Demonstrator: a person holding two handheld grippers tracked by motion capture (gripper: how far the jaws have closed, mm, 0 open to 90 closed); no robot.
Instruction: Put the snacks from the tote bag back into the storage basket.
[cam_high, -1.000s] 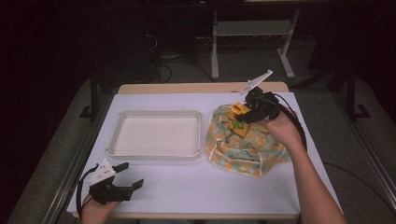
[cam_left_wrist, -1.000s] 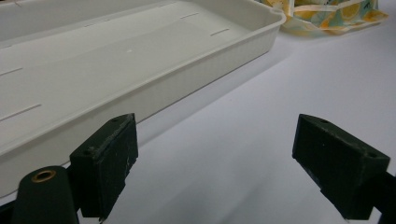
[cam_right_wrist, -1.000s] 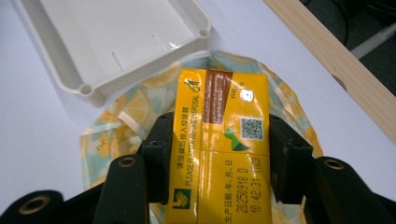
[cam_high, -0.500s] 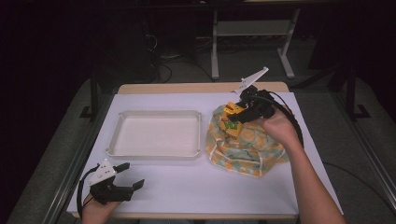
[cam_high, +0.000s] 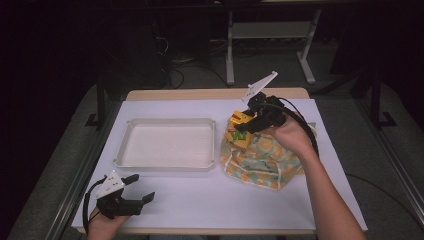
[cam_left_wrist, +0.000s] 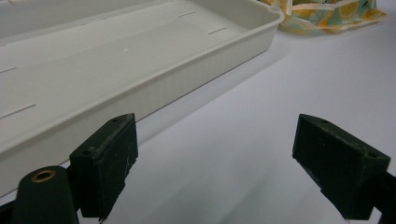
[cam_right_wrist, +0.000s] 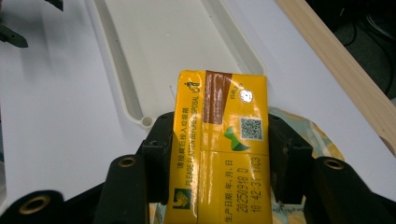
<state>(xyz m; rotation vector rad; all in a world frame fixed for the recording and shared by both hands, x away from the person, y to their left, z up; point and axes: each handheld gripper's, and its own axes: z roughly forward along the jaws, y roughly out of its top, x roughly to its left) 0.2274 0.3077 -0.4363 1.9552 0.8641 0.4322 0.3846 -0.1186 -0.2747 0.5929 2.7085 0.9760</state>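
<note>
Midway through unpacking: right claw (cam_high: 243, 123) clenched on a yellow drink carton (cam_right_wrist: 220, 144), held up above the open mouth of the fruit-print bag (cam_high: 260, 160) toward the far right part of the tabletop (cam_high: 200, 200), just beside the white tray's (cam_high: 131, 127) right end. Likely next: carrying the carton across over the tray, lowering it flat onto the bare tray floor, then releasing; calls for clearing the tray rim and keeping the carton level. Left claw (cam_high: 139, 187) released, jaws wide apart with nothing between, resting by the near left corner of the tabletop. Readable on the carton: "PLEASE", "DISPOSAL", a date line "20250918 D", a time stamp below, Chinese characters, a QR code and a green logo; brand name not legible.
</note>
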